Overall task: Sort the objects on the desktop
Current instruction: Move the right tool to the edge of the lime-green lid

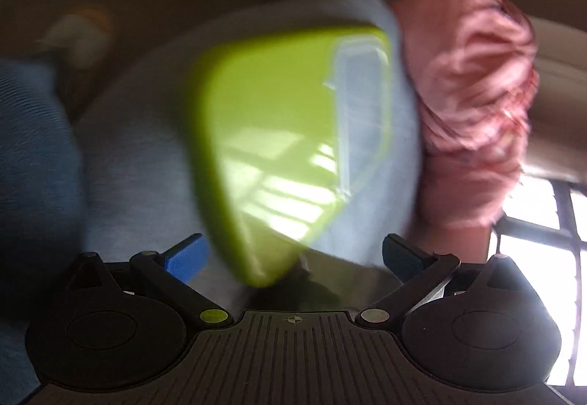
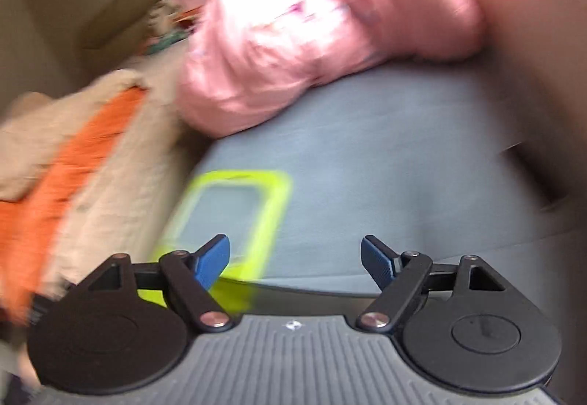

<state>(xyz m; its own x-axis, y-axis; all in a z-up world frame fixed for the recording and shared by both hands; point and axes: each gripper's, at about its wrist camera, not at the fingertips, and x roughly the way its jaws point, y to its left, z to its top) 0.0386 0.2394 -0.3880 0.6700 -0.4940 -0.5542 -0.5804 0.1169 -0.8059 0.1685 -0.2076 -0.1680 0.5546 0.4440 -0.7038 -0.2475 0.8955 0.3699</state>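
Note:
Both views are motion-blurred. A lime-green plastic container with a clear lid insert lies on a grey-blue cushion, just ahead of my left gripper, which is open and empty. In the right wrist view the same green container sits at lower left on the grey-blue cushion. My right gripper is open and empty, its left fingertip in front of the container's near edge.
A crumpled pink cloth lies at the cushion's far edge, also in the left wrist view. A beige and orange fabric item lies to the left. A bright window is at right. Blue fabric is at left.

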